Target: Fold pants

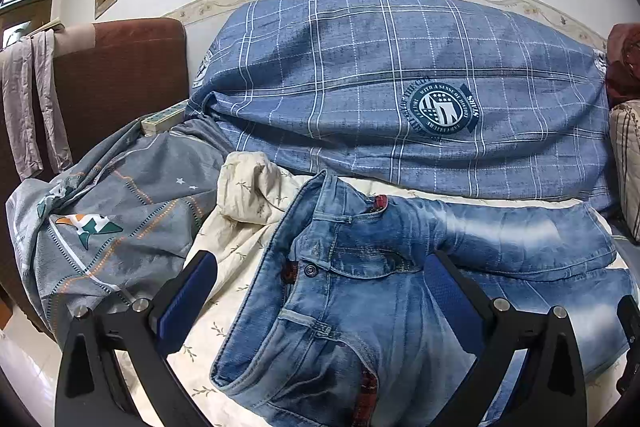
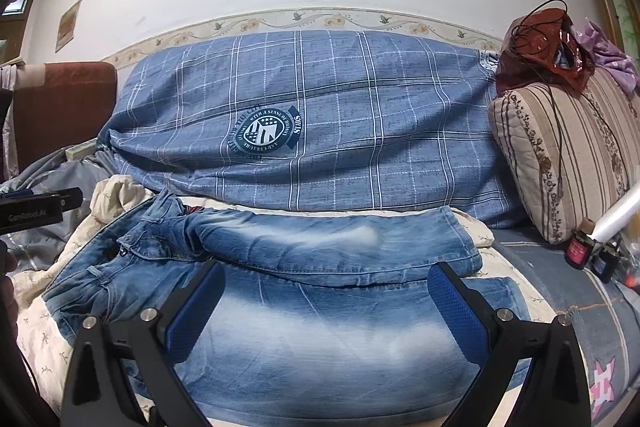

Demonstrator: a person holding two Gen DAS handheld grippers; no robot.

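Faded blue jeans lie on a cream quilt, waistband to the left and legs stretched to the right. In the left wrist view my left gripper hovers open over the waistband and button, nothing between its blue pads. In the right wrist view the jeans fill the lower middle, one leg lying behind the other. My right gripper stands open above the near leg, holding nothing. The left gripper's black body shows at the left edge there.
A big blue plaid pillow lies behind the jeans against the wall. A grey patterned sheet is bunched at left by a brown headboard. At right are a striped cushion, a brown bag and small bottles.
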